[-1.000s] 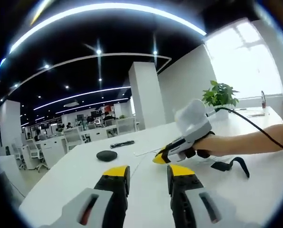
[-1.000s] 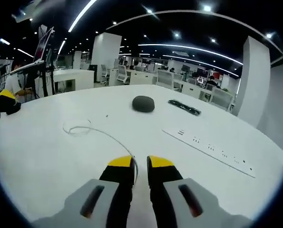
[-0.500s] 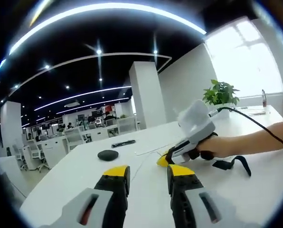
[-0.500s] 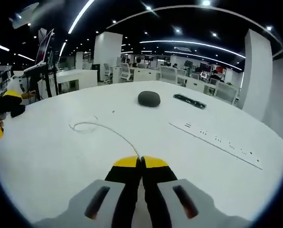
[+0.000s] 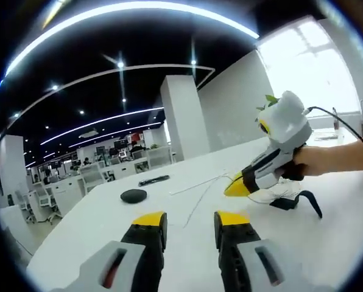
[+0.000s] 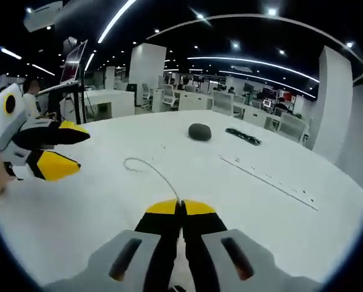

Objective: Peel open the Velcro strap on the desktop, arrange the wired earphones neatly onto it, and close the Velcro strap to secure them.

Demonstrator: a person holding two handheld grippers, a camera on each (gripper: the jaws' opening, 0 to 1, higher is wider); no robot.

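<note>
My right gripper [image 6: 181, 207] is shut on the thin white earphone cable [image 6: 159, 175], which runs from its yellow tips out to a loose loop on the white desk [image 6: 108, 207]. In the left gripper view, the right gripper [image 5: 230, 187] is held above the desk with the cable [image 5: 195, 187] trailing from its tip. The black Velcro strap [image 5: 298, 200] lies curled on the desk just behind it, beside more coiled white wire [image 5: 271, 193]. My left gripper [image 5: 189, 220] stands open over bare desk, nothing between its jaws. It also shows open at the left of the right gripper view [image 6: 84, 150].
A black oval puck [image 6: 200, 131], a black bar [image 6: 243, 137] and a long white power strip [image 6: 268, 177] lie further out on the desk. A potted plant [image 5: 268, 101] stands by the window. Office desks and chairs fill the background.
My right gripper has shut on the earphone cable and lifted, drawing it up and towards the strap. The left gripper has come further into the right gripper view.
</note>
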